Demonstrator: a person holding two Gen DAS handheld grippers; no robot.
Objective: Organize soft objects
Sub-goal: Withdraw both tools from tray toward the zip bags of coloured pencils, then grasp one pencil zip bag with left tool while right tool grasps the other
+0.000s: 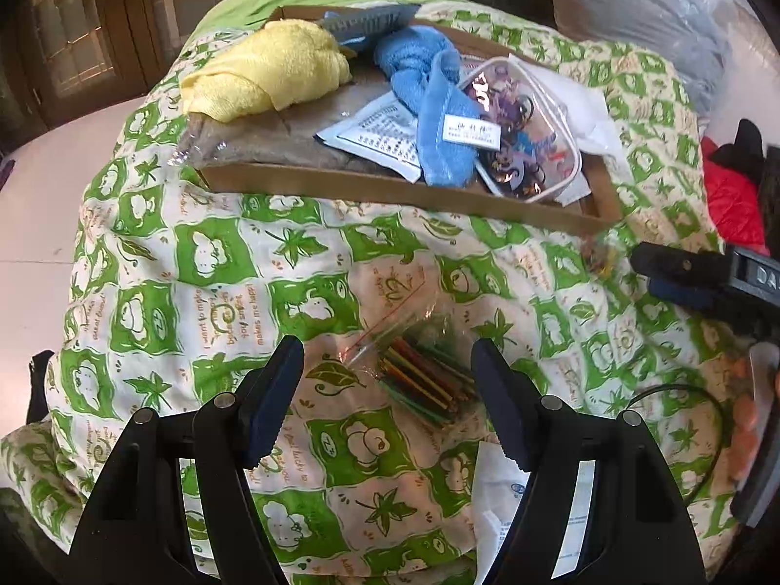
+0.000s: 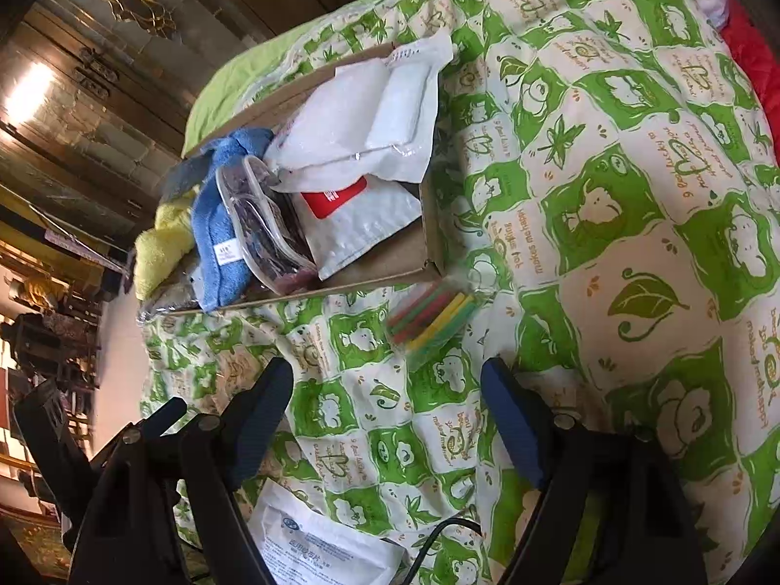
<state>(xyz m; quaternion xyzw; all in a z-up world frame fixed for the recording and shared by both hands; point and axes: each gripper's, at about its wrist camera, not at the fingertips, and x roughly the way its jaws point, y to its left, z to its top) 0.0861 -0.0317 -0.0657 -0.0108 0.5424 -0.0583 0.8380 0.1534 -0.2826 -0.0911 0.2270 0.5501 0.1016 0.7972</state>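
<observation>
A shallow cardboard box [image 1: 390, 190] [image 2: 429, 224] lies on the green-and-white quilt [image 1: 292, 263] [image 2: 609, 195]. In it lie a yellow towel [image 1: 263, 73] [image 2: 161, 248], a blue towel [image 1: 434, 97] [image 2: 219, 224], a clear zip pouch [image 1: 526, 126] [image 2: 273, 224] and white packets [image 2: 370, 131]. A clear bag of coloured sticks [image 1: 419, 370] lies on the quilt between the open fingers of my left gripper [image 1: 390, 390], empty. Another bag of coloured strips [image 2: 438, 317] lies ahead of my right gripper [image 2: 390, 414], open and empty.
A white printed packet [image 1: 497, 492] [image 2: 321, 546] and a black cable [image 1: 692, 419] lie on the quilt near the grippers. A red quilted cloth [image 1: 731, 200] lies at the right. Dark wooden cabinets [image 2: 97, 97] stand behind the bed.
</observation>
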